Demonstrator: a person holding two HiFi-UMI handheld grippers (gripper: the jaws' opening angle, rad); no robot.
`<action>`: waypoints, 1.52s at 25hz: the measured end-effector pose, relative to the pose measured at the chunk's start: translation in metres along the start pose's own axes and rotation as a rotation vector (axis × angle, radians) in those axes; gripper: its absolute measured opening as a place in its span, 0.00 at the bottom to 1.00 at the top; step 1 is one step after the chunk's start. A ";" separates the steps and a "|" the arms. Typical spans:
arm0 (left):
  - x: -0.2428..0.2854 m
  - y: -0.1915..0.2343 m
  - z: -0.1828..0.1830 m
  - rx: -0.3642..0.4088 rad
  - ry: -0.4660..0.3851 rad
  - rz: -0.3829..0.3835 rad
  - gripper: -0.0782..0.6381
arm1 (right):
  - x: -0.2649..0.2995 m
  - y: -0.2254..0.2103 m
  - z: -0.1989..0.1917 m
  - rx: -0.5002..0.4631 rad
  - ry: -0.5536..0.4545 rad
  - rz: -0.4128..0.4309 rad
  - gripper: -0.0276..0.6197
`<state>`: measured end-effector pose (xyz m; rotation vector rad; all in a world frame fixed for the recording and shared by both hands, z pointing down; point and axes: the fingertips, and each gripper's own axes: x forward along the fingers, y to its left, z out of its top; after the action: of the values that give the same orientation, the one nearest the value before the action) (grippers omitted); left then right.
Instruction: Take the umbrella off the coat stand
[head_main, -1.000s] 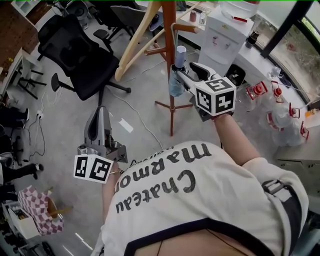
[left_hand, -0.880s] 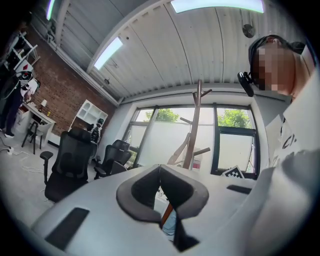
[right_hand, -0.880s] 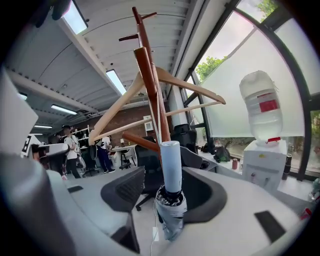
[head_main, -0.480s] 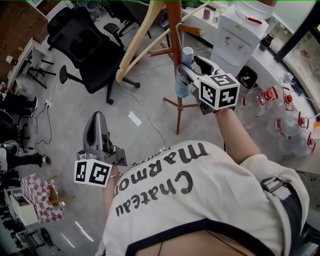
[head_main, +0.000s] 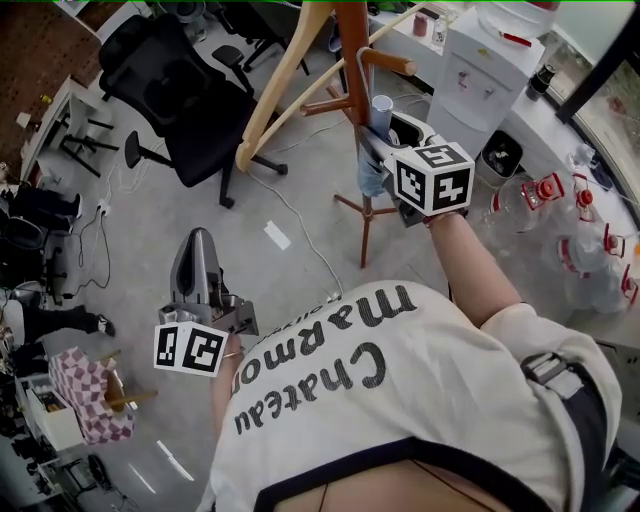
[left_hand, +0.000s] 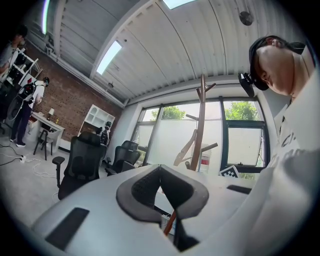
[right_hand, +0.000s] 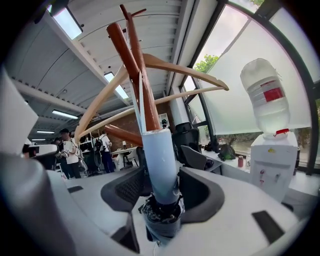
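The wooden coat stand (head_main: 352, 40) rises at the top centre of the head view, with a long hanger leaning across it. A folded umbrella hangs against its pole; its pale blue handle (head_main: 381, 107) points up and its bundled canopy (head_main: 369, 180) hangs below. My right gripper (head_main: 379, 135) is shut on that handle. In the right gripper view the handle (right_hand: 160, 165) stands between the pads, a thin white strap (right_hand: 142, 107) runs up to the coat stand (right_hand: 136, 65). My left gripper (head_main: 197, 245) hangs low at the left, shut, holding nothing, away from the stand (left_hand: 200, 125).
A black office chair (head_main: 190, 100) stands left of the coat stand. A white water dispenser (head_main: 480, 60) is behind it on the right, with large water bottles (head_main: 560, 215) on the floor. Cables trail over the grey floor. People stand far off by desks (right_hand: 67, 150).
My right gripper, still shut on the umbrella handle, has shifted slightly up and closer to the pole. The left gripper has barely moved.
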<state>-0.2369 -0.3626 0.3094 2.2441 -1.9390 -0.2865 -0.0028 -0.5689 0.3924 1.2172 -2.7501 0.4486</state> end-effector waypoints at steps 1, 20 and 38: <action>0.000 0.001 0.000 -0.001 -0.001 0.000 0.14 | 0.001 0.000 -0.002 -0.012 0.006 -0.007 0.39; -0.001 0.003 0.000 -0.002 -0.013 0.008 0.14 | -0.002 0.004 -0.007 -0.122 0.069 -0.033 0.30; 0.008 -0.004 -0.004 -0.015 -0.009 -0.032 0.14 | -0.021 0.001 0.006 -0.123 0.060 -0.071 0.30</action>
<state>-0.2309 -0.3696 0.3122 2.2698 -1.9004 -0.3155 0.0113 -0.5552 0.3822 1.2463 -2.6315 0.2992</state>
